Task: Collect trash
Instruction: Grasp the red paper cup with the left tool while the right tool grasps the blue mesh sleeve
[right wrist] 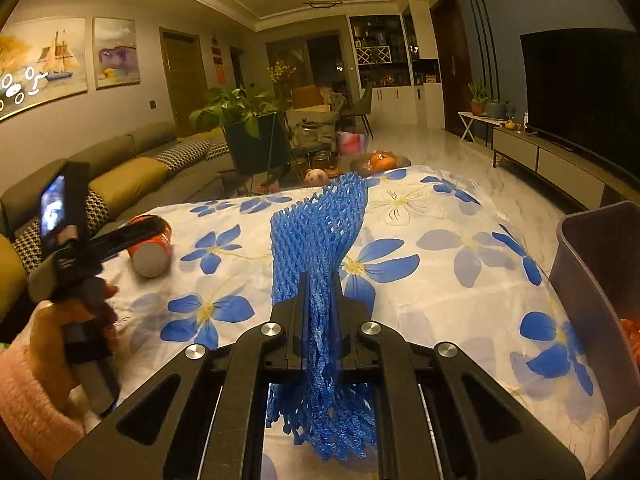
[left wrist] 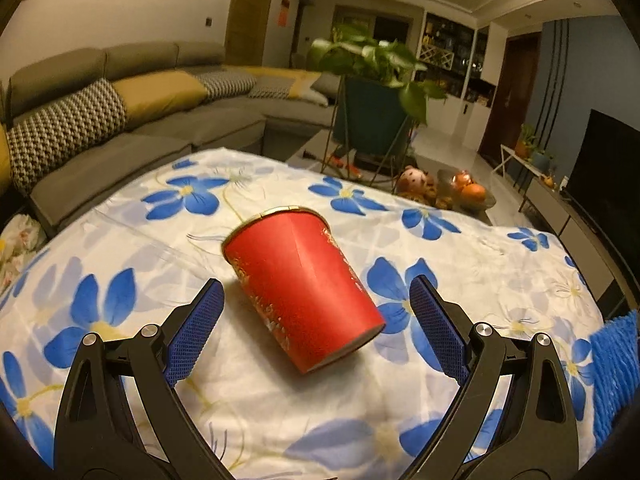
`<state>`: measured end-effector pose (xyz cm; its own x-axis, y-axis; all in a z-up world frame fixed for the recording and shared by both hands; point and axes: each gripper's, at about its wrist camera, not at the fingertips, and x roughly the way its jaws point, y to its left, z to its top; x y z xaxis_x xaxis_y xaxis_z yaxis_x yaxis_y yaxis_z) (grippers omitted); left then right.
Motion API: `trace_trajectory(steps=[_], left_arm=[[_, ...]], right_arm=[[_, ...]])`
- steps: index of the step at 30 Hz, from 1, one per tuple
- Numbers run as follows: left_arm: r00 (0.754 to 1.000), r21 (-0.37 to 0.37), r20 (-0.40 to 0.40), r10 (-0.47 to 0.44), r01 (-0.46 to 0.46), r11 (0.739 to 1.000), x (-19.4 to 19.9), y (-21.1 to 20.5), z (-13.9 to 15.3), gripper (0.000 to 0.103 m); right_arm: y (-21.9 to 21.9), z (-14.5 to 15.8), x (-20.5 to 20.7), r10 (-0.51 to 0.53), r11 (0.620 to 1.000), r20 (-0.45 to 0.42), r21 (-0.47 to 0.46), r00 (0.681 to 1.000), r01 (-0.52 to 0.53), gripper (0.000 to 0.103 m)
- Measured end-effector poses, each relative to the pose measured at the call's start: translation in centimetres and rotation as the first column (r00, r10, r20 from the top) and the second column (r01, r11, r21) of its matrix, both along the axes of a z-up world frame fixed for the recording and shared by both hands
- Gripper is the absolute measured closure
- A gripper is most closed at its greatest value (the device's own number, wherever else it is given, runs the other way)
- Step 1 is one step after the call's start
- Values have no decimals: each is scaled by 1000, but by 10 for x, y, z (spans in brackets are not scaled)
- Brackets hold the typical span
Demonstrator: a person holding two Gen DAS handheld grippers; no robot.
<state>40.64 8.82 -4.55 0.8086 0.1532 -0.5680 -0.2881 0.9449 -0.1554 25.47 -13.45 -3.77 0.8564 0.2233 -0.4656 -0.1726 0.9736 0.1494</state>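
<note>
Red paper cup (left wrist: 302,286) lies tipped on the flower-print tablecloth (left wrist: 460,264), mouth toward 11 o'clock, base nearest. Likely light, crushable; take the mid-wall gently. Left gripper (left wrist: 316,308) jaws wide, straddling it, untouched. Right gripper (right wrist: 320,300) clamped on soft blue foam netting (right wrist: 318,232); dark bin (right wrist: 600,292) at 3 o'clock.

The surface (left wrist: 280,412) is covered by a white cloth (right wrist: 440,280) printed with large blue flowers. A red paper cup (left wrist: 298,284) lies on its side on the cloth, directly ahead of the left hand-held gripper (left wrist: 316,312) and between its spread fingers, base nearest. A dark bin (right wrist: 592,292) stands at the cloth's edge, to the right of the right hand-held gripper (right wrist: 320,300).
</note>
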Motion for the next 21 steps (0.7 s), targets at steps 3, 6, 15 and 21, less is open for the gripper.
trace_trajectory(steps=[3,6,15,21], left_arm=[[1000,-24,-29,-11,11,1000,7,3,-7,19],[999,-44,-44,-30,28,999,8,4,-13,33],[995,-47,15,-97,97,994,-17,-3,-4,43],[981,-12,90,-172,173,985,-67,-20,14,43]], right_arm=[[-1,2,-2,5,1000,5,10,1000,-5,93],[-2,2,-3,4,1000,5,11,1000,-4,93],[-7,11,-12,-2,1000,25,21,1000,1,93],[-13,24,-26,-16,1000,57,28,998,14,93]])
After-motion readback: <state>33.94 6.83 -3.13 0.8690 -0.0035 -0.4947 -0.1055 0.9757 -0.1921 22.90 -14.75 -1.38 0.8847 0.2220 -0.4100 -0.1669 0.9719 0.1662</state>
